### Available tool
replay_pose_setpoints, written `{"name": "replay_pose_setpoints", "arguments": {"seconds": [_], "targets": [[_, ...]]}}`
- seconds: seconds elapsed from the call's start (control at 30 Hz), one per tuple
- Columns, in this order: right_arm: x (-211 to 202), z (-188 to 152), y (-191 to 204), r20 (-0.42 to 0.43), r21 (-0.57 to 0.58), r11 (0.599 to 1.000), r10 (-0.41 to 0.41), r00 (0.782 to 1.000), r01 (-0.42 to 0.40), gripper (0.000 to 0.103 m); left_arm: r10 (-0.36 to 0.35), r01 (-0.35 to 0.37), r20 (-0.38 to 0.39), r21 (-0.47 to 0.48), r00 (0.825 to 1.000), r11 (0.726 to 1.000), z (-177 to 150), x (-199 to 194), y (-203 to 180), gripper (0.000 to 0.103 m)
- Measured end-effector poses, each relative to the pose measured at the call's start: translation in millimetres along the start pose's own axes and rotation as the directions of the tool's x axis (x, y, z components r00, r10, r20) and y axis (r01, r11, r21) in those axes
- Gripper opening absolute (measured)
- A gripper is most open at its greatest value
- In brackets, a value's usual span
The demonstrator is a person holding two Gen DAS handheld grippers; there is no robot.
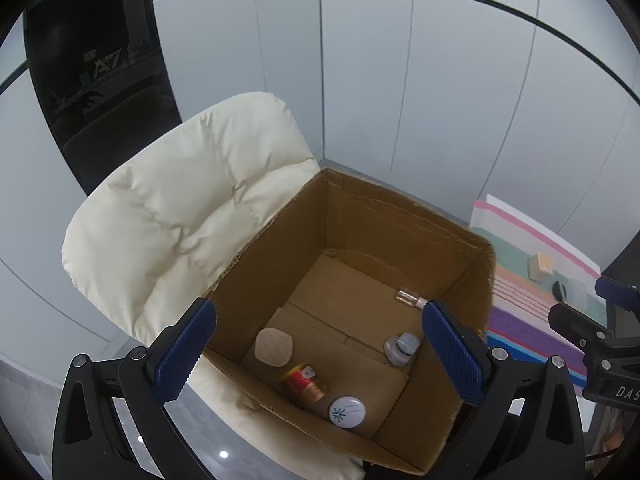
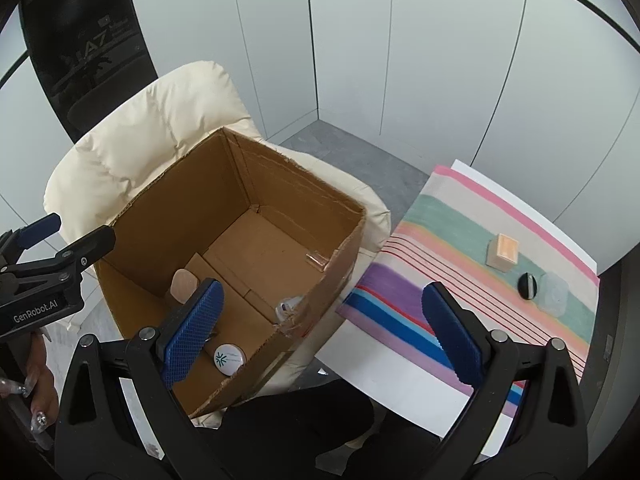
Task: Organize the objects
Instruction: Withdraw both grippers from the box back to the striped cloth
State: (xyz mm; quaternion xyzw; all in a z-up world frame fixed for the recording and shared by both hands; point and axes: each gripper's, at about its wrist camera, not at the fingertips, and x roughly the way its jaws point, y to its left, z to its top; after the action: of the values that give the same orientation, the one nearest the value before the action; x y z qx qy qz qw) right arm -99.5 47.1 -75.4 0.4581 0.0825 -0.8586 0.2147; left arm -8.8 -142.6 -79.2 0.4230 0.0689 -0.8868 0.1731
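Box: we saw an open brown cardboard box [image 1: 400, 232] on a cream padded chair [image 1: 192, 208].
Inside: red can [image 1: 304, 382], white badge [image 1: 347, 411], grey fitting [image 1: 402, 349].
Claws: our left claw [image 1: 318, 354] and right claw [image 2: 324, 334] both gaped wide, empty.

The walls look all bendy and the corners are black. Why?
Left wrist view: a fisheye lens curves the wall lines and leaves dark corners; small ceiling-light glints shine on the floor. Right wrist view: same bending, sharp box, soft even light.
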Motion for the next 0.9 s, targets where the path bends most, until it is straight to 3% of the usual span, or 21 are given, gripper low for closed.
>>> {"name": "replay_pose_setpoints", "arguments": {"seconds": [0.47,0.9], "targets": [[-45.5,-28.2,8.9,0.024,-0.019,1.000,-0.009,1.000,0.009,0.101,-0.084,0.084,0.001,0.025,0.996,0.996,-32.1,-38.2,-6.8,0.103],[-85.1,-85.2,25.2,0.012,-0.011,1.000,0.020,1.000,-0.020,0.101,-0.147,0.148,-0.027,0.018,0.989,0.989,-63.2,-65.7,-10.5,0.103]]}}
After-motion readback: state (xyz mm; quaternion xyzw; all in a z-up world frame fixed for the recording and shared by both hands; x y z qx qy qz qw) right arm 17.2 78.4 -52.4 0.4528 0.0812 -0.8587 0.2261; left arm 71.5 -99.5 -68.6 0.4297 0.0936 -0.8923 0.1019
